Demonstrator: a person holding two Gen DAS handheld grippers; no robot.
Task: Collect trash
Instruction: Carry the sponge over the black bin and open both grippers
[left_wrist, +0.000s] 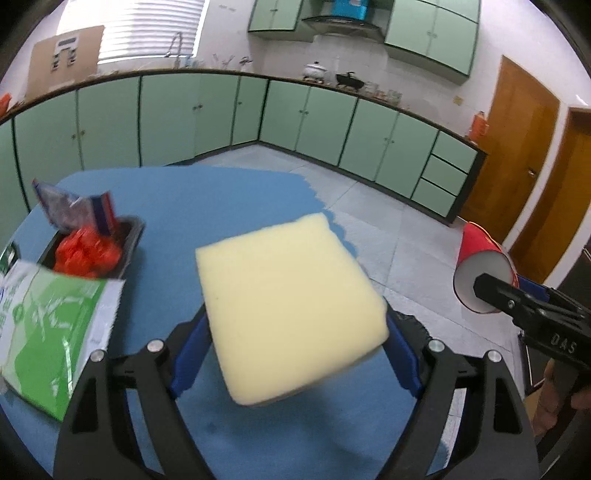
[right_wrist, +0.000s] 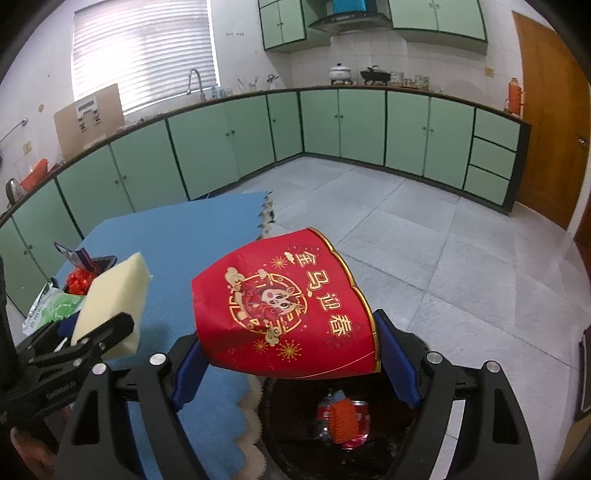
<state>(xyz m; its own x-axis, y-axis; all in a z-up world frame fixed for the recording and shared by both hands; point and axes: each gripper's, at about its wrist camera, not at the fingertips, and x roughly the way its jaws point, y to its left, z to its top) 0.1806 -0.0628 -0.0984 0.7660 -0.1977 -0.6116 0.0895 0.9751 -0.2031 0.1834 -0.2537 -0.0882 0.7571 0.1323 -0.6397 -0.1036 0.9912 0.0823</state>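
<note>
My left gripper (left_wrist: 295, 328) is shut on a pale yellow foam sponge (left_wrist: 288, 302) and holds it above the blue table mat (left_wrist: 207, 199). The sponge also shows in the right wrist view (right_wrist: 114, 299). My right gripper (right_wrist: 291, 354) is shut on a red paper cup with gold print (right_wrist: 284, 306), held over a dark trash bin (right_wrist: 295, 435) that has red and orange trash in it. The cup shows in the left wrist view (left_wrist: 484, 273), off the table's right side.
On the mat's left, a black tray (left_wrist: 125, 254) holds a red crumpled bag (left_wrist: 88, 251) and a blue-red wrapper (left_wrist: 74, 210). A green and white packet (left_wrist: 55, 332) lies in front of it. Green cabinets (left_wrist: 332, 122) line the walls; tiled floor (right_wrist: 424, 240) lies to the right.
</note>
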